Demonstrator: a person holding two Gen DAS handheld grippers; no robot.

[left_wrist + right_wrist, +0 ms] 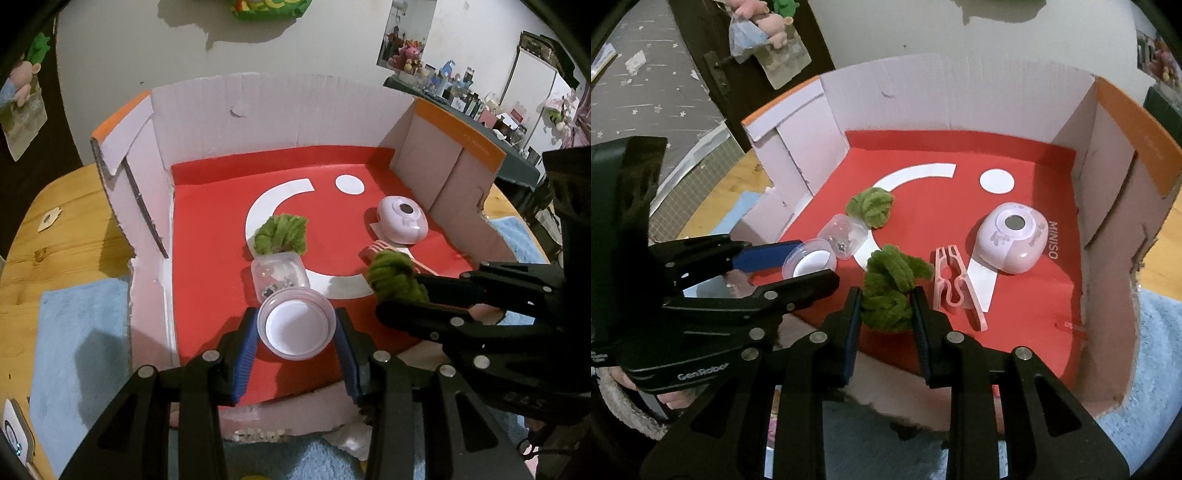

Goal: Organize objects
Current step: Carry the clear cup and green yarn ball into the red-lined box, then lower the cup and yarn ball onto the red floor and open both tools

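Observation:
My left gripper (297,326) is shut on a small clear round container with a white lid (296,324), held just above the red floor of the cardboard box (207,221); it also shows in the right wrist view (809,263). My right gripper (886,306) is shut on a green fuzzy yarn knot (890,284), seen in the left wrist view too (393,275). A second green knot (281,233) and a clear square case (279,275) lie on the box floor beyond the left gripper.
A pink oval gadget (1012,242) and a pink clothes peg (955,282) lie at the box's right. The box walls (1108,206) stand on three sides, with a low torn front edge. A blue towel (74,332) covers the wooden table (55,236).

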